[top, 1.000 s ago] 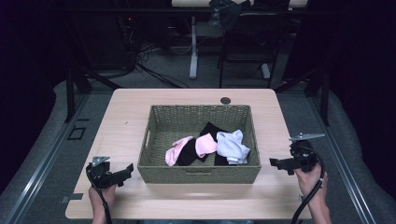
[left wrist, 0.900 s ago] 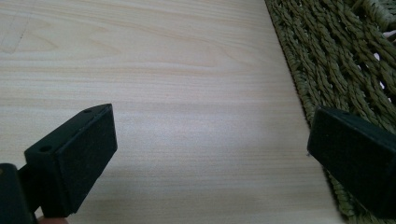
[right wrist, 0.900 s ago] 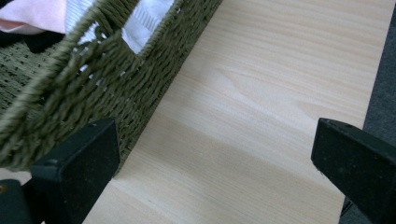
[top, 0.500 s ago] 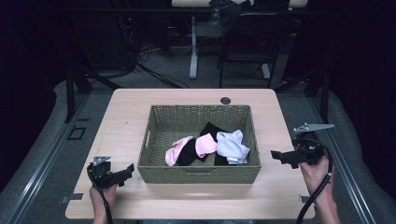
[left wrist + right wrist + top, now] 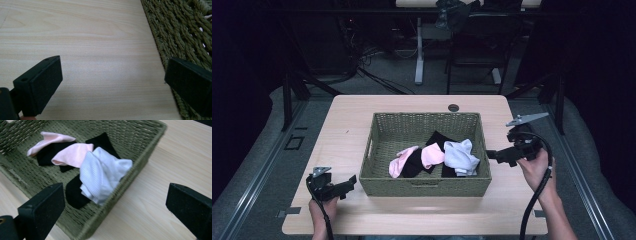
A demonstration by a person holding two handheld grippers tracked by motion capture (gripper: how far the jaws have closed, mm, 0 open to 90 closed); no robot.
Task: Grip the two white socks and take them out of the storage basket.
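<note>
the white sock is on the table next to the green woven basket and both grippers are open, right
Not quite: the white ribbed fabric sock lies inside the green woven wicker basket, against its wall, as the right gripper view shows. Both the left gripper and the right gripper are indeed open.

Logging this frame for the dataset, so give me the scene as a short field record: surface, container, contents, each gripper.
surface: light wooden table
container: green woven basket, mid-table
contents: white sock at the basket's right side, two pink socks, black socks beneath them
left gripper: open, low by the basket's near left corner, holding nothing
right gripper: open, raised beside the basket's right wall, pointed toward the socks, holding nothing
other: small dark round fitting at the table's far edge
</note>
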